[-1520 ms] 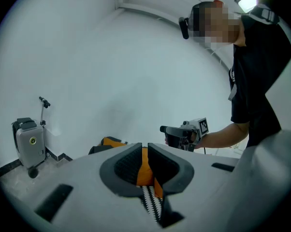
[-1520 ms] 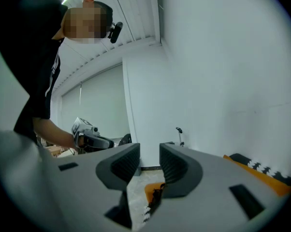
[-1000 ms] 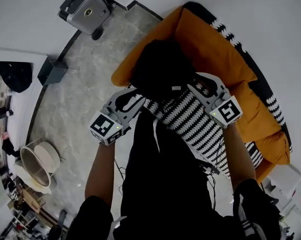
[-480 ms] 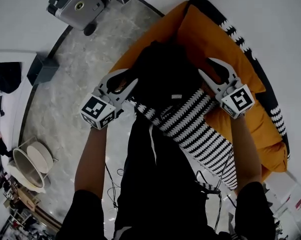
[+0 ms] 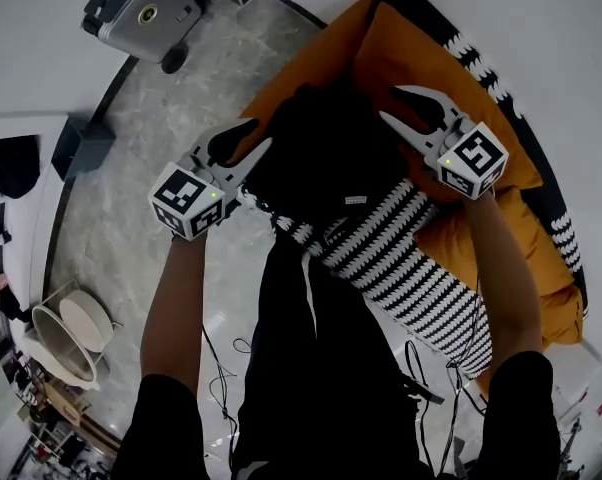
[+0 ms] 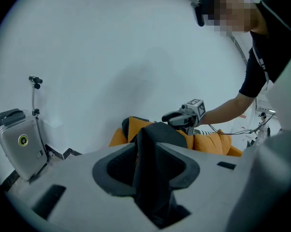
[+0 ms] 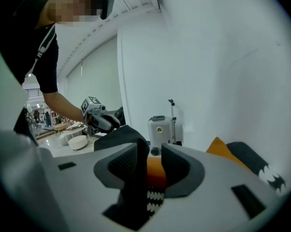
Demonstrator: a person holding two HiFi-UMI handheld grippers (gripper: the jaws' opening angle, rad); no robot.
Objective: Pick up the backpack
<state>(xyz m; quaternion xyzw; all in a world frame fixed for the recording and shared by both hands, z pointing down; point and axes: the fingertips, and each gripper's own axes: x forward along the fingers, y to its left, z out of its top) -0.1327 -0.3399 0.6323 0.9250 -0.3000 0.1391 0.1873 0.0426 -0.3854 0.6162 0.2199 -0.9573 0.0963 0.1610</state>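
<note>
At the front edge of the orange sofa (image 5: 401, 58), the left gripper (image 5: 256, 136) has just spread its jaws wide, a fold of black fabric lying in the gap. The black backpack (image 5: 326, 153) rests on the sofa's seat, against a striped cushion (image 5: 401, 248). Nearer the sofa's back, the right gripper (image 5: 388, 104) has also just opened, its jaws wide around another fold without pinching it.

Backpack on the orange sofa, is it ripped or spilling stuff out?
Nothing stands out. The black backpack sits in one piece on the orange sofa, by a striped throw. No tear or spilled stuff shows, though it is so dark that small damage would be hard to see.
</note>
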